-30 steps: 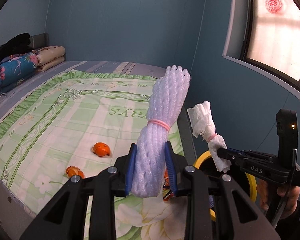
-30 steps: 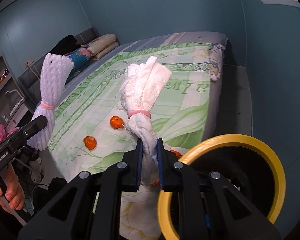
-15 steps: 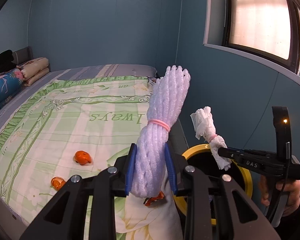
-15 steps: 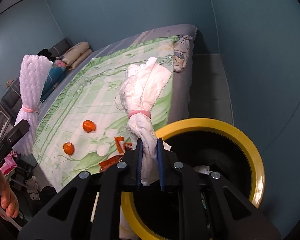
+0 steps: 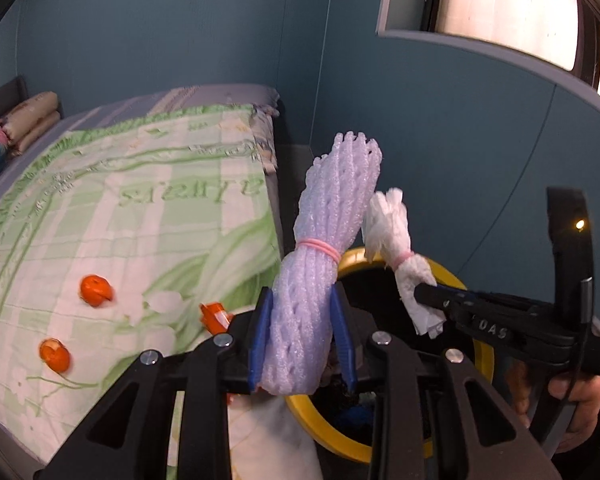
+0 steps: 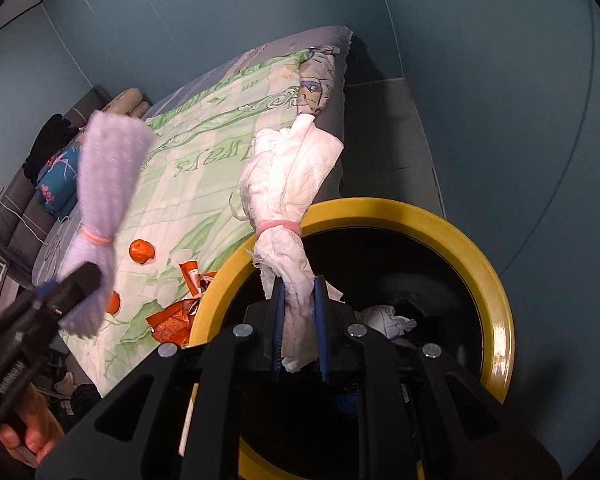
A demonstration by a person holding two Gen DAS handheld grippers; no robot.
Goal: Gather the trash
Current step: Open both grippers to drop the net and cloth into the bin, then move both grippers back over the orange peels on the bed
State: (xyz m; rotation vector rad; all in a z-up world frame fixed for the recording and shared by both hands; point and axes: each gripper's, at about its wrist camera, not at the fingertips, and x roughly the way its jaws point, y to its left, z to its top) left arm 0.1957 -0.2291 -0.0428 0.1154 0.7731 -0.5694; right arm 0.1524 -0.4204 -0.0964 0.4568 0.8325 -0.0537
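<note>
Over yellow-rimmed bin [image 6: 496, 280] beside bed [image 5: 148, 216]: right tongs [image 6: 299, 322] clenched on tissue bundle [image 6: 290, 200]; left tongs [image 5: 302, 340] clenched on foam-net bundle [image 5: 324, 248]. Advise centring both above bin mouth before releasing; orange peels [image 5: 95, 290] remain on bed.

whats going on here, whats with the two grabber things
A person is clearing trash off a bed with a handheld gripper in each hand. The left gripper is clamped on a bundle of white foam netting, and the right gripper on a wad of tissue paper. Both are held at a yellow-rimmed bin beside the bed. Orange peels and an orange wrapper lie on the green bedspread.
</note>
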